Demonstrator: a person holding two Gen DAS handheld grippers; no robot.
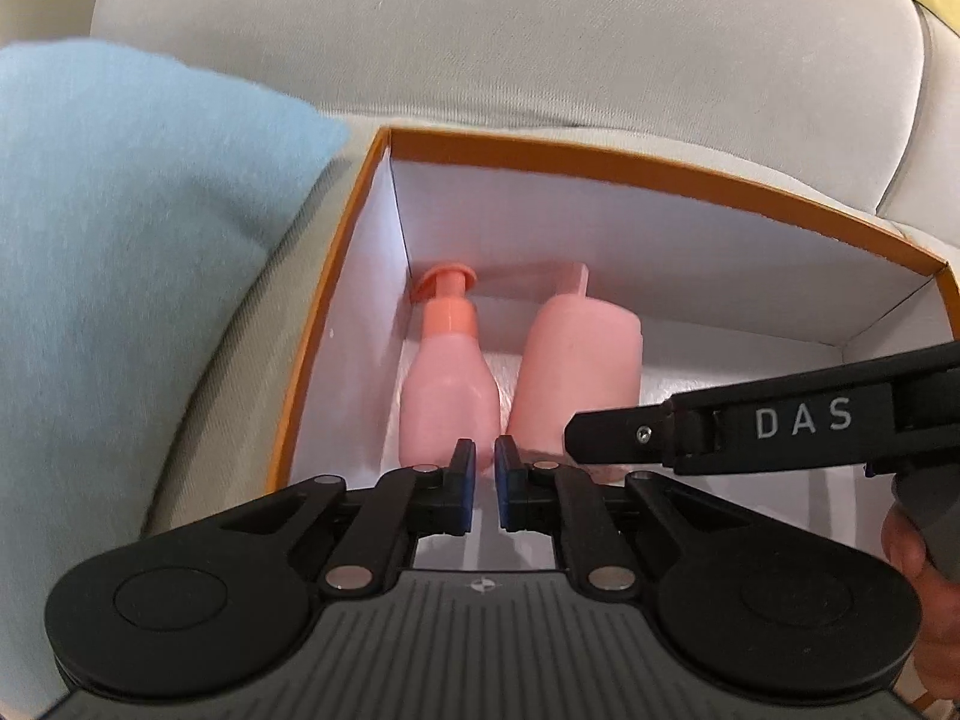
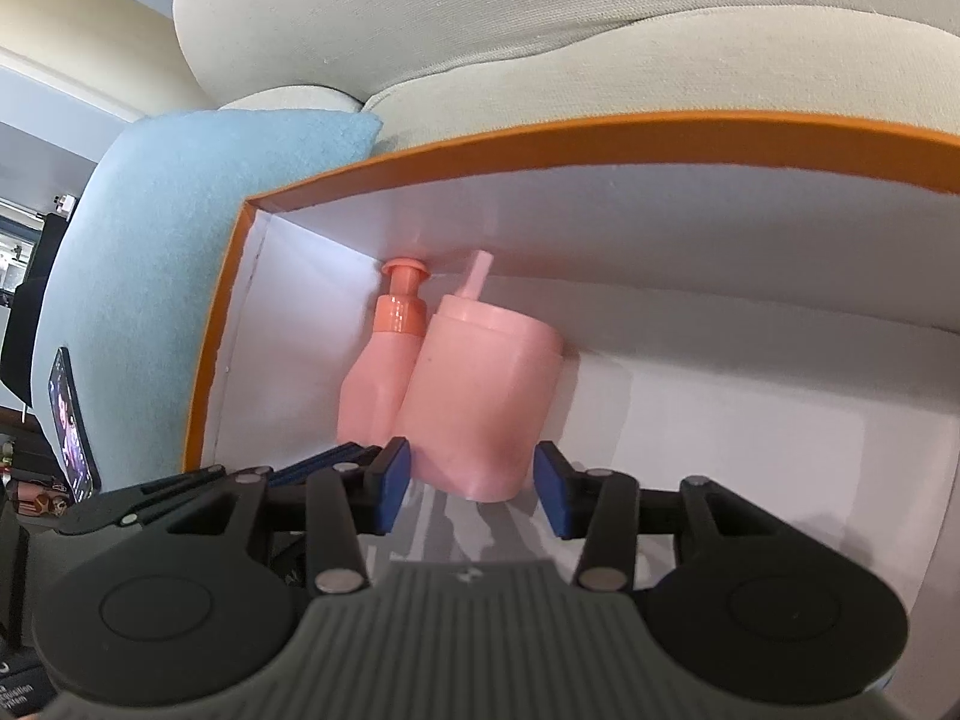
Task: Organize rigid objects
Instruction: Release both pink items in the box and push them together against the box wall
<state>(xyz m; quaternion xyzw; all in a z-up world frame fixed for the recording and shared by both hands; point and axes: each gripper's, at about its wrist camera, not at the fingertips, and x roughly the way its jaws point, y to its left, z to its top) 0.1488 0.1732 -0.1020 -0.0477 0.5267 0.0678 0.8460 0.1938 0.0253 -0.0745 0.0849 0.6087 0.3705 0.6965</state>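
An orange-rimmed box [image 1: 660,180] [image 2: 540,138] with white walls sits on a sofa. Two pink bottles lie side by side in its left corner, tops toward the far wall. One is a slim pump bottle [image 1: 447,396] [image 2: 375,384], the other a wider bottle with a thin spout [image 1: 576,360] [image 2: 486,396]. My left gripper [image 1: 485,459] hangs shut and empty over the bottles' bases. My right gripper [image 2: 472,474] is open, its blue pads flanking the wide bottle's base without squeezing it. One black finger [image 1: 600,429] of the right gripper reaches in from the right.
A light blue cushion [image 1: 120,240] [image 2: 162,240] presses against the box's left side. Beige sofa cushions [image 1: 480,30] rise behind the box. The right half of the box floor [image 2: 750,420] is bare. A phone [image 2: 72,426] stands at far left. A hand [image 1: 918,570] grips the right tool.
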